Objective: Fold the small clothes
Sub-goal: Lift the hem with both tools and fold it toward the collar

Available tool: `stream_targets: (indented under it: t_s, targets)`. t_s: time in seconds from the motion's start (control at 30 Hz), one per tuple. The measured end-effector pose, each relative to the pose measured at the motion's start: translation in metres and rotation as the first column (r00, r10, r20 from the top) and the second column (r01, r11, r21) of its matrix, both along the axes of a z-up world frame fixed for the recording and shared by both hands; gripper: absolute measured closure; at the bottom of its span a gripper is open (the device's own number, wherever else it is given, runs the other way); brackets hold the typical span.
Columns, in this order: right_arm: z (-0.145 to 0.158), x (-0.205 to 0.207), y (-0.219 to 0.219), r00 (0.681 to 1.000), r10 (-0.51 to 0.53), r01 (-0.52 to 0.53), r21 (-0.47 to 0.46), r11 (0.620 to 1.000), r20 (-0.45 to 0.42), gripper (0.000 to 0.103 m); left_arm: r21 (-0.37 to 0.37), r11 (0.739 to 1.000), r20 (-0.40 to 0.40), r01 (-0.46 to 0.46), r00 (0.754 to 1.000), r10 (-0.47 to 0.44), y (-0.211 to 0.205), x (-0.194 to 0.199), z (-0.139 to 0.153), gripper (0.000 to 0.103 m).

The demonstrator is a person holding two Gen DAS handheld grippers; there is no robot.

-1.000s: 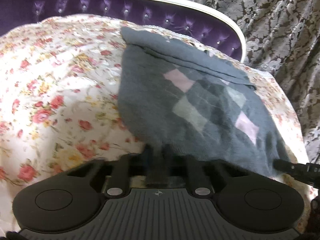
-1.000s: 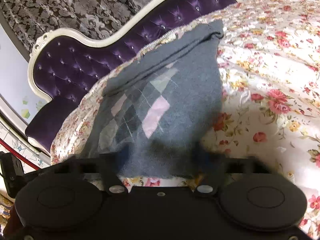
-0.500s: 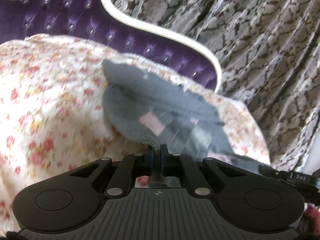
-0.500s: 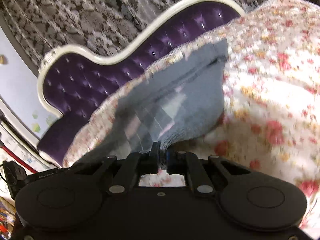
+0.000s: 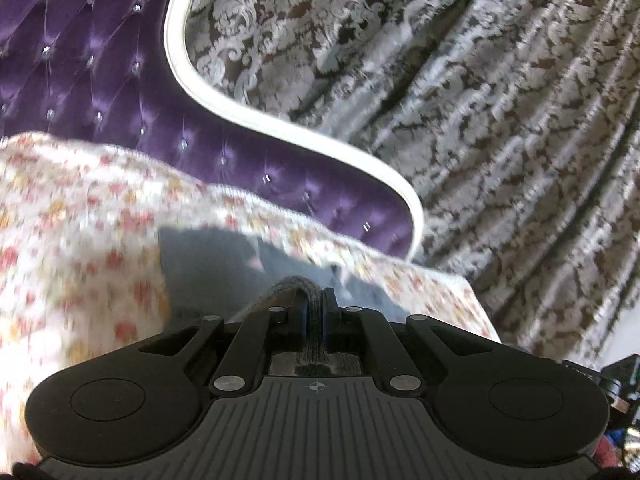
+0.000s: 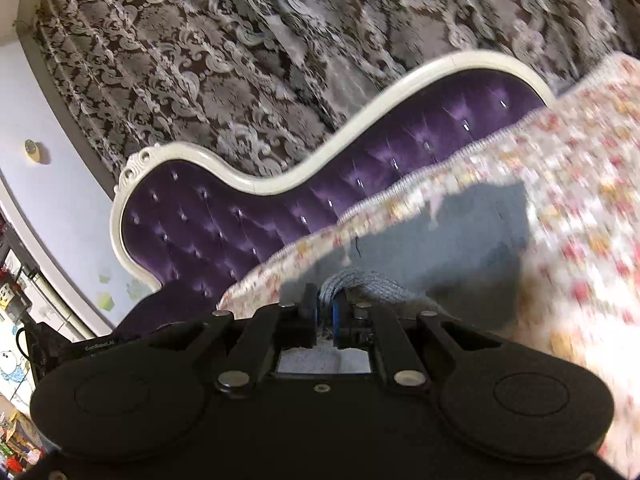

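Both the left gripper and right gripper are pinched tight on the grey garment, mid-fold; blurry, but probably halfway, laying down left.

A bed with a floral bedspread and a tufted purple headboard carries a grey knitted garment lying on the spread.
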State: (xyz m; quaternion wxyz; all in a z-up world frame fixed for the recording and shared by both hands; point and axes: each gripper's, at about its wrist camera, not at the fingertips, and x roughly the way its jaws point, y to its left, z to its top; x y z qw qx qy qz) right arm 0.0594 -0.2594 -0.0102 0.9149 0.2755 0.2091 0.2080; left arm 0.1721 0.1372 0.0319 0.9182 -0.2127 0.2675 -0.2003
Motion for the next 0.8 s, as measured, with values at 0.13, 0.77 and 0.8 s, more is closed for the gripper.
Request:
stream_targets:
  t_s: [0.13,0.77,0.8]
  targets:
    - [0.005,0.046,-0.003,0.999,-0.012,0.012,-0.004,1.0,0.033,0.089,0.013,1.0,0.003,-0.02,1.0,0.02,-0.006,0.047,-0.001,0.097]
    - [-0.077,0.257,-0.006,0.981,-0.136,0.117,-0.139,0.983,-0.135,0.089,0.179,0.981,-0.184,-0.07,0.978,0.103,-0.03,0.22,-0.106,0.096]
    - [-0.081,0.26,-0.005,0.98,-0.14,0.119,-0.147,0.982,-0.144,0.089,0.181,0.981,-0.19,-0.074,0.976,0.109,-0.03,0.224,-0.111,0.095]
